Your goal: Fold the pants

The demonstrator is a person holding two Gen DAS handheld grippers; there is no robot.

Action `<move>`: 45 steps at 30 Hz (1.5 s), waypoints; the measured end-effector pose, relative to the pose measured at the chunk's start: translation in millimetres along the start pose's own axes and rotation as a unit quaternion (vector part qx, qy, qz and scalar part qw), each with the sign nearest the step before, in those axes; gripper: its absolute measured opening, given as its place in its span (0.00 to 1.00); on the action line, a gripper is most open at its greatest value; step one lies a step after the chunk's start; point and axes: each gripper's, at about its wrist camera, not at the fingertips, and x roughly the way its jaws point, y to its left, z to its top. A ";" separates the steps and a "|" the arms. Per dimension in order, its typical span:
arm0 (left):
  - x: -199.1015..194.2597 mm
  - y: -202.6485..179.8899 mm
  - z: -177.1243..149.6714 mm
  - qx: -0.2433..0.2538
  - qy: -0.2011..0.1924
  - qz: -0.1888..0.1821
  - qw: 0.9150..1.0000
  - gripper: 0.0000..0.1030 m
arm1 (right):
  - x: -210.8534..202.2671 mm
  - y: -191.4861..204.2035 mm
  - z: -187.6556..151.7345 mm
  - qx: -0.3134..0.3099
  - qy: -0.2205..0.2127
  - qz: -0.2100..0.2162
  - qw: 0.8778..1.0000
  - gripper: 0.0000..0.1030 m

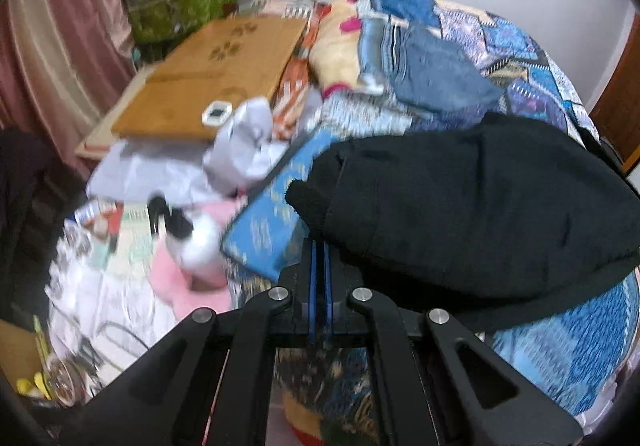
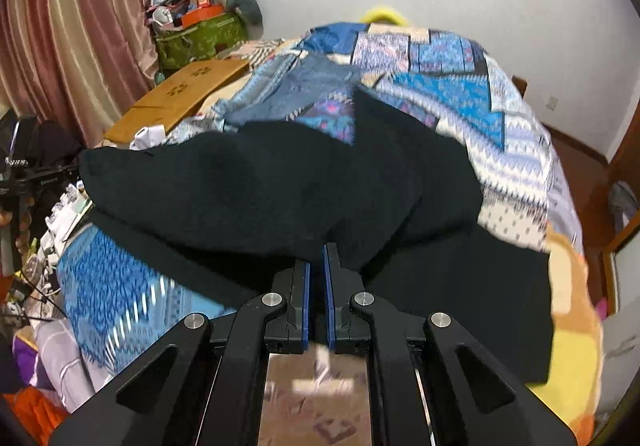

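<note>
Wide bed [image 2: 520,150] under a blue, white and purple patchwork quilt [image 1: 532,58], filling most of both views. Across its near edge, black knit pants [image 2: 280,190] in a heaped, half-lifted bundle, draped over the quilt. Beyond them, folded blue denim garment [image 1: 436,78] on the quilt. To the left, flat brown cardboard sheet [image 1: 208,86] with paw prints, small white device [image 1: 217,113] resting on it; farther back, green patterned bag [image 2: 200,42] crammed with clutter beside pink striped curtains [image 2: 68,30]. Much blurred; left-side clutter hard to make out, pants' legs and waistband not distinguishable. Left gripper [image 1: 319,246] pressed together, pinching the pants' lower edge. Right gripper [image 2: 319,252] likewise nearly closed, nipping black fabric at its tips.
</note>
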 end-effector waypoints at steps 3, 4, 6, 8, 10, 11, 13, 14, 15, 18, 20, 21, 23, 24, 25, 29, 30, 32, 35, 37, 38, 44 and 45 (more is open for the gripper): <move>3.4 3.2 -13.1 0.000 0.013 0.007 1.000 0.02 | 3.5 2.5 -8.4 -0.003 0.011 -0.003 1.000 0.06; 1.8 3.4 -15.6 0.003 0.012 0.012 1.000 0.02 | 2.8 3.5 -9.6 -0.006 0.012 -0.003 1.000 0.08; -3.0 3.4 -15.3 0.006 0.005 0.018 1.000 0.03 | -1.6 4.9 -10.7 -0.009 0.011 -0.002 1.000 0.08; -9.0 0.9 -11.2 0.011 0.000 0.016 1.000 0.07 | -7.6 4.4 -10.9 -0.010 0.008 -0.001 1.000 0.08; -12.9 -1.8 -4.0 0.011 -0.005 0.012 1.000 0.14 | -13.9 1.6 -9.1 -0.004 0.007 0.000 1.000 0.08; -15.1 -4.8 0.2 0.013 -0.008 0.009 1.000 0.19 | -17.0 -0.4 -8.1 0.001 0.006 0.000 1.000 0.08; -20.1 -12.5 9.2 0.017 -0.017 -0.001 1.000 0.28 | -24.3 -4.7 -4.6 0.016 0.003 -0.004 1.000 0.12; -22.4 -16.7 13.5 0.020 -0.022 -0.004 1.000 0.35 | -29.8 -8.1 -1.6 0.024 -0.002 -0.006 1.000 0.14; -24.3 -19.6 16.9 0.022 -0.026 -0.006 0.999 0.39 | -34.2 -9.2 1.0 0.028 -0.009 -0.006 1.000 0.21; -33.5 -34.0 32.7 0.035 -0.049 -0.013 0.998 0.56 | -49.1 -12.6 11.0 0.035 -0.040 -0.016 0.998 0.45; -39.0 -44.9 43.9 0.045 -0.062 -0.017 0.997 0.65 | -57.0 -15.4 20.4 0.036 -0.060 -0.026 0.997 0.54; -40.4 -49.4 48.6 0.049 -0.065 -0.021 0.996 0.67 | -58.3 -16.2 24.0 0.037 -0.065 -0.031 0.997 0.59; -42.2 -61.0 60.2 0.055 -0.070 -0.031 0.996 0.77 | -59.0 -19.8 32.9 0.039 -0.074 -0.038 0.996 0.67; -42.5 -66.1 64.7 0.056 -0.072 -0.034 0.995 0.81 | -57.7 -21.5 38.4 0.039 -0.079 -0.043 0.995 0.70; -42.6 -72.8 71.1 0.058 -0.076 -0.039 0.995 0.87 | -56.7 -23.6 42.1 0.038 -0.080 -0.046 0.995 0.74; -41.2 -96.7 88.5 0.077 -0.092 -0.047 0.992 0.93 | -41.6 -28.3 61.9 0.029 -0.079 -0.057 0.995 0.79; -39.0 -102.3 92.9 0.081 -0.093 -0.048 0.991 0.93 | -37.7 -30.8 65.3 0.027 -0.075 -0.056 0.995 0.79; -32.4 -115.2 103.0 0.090 -0.093 -0.054 0.990 0.95 | -23.3 -33.3 74.9 0.021 -0.064 -0.054 0.996 0.79; -18.8 -131.4 115.1 0.100 -0.084 -0.062 0.989 0.95 | -0.1 -34.4 87.1 0.010 -0.039 -0.043 0.998 0.79; -9.8 -139.6 119.8 0.107 -0.079 -0.065 0.989 0.95 | 15.1 -35.0 93.6 0.002 -0.021 -0.032 0.999 0.79; -3.8 -144.9 122.7 0.110 -0.075 -0.066 0.989 0.95 | 24.2 -35.3 97.1 -0.002 -0.011 -0.027 1.000 0.79; 29.3 -169.7 132.6 0.130 -0.052 -0.073 0.987 0.95 | 84.9 -37.5 118.3 -0.013 0.057 -0.014 0.998 0.79; 32.8 -172.0 133.2 0.132 -0.050 -0.074 0.987 0.95 | 97.6 -37.3 122.5 -0.015 0.074 -0.009 0.997 0.79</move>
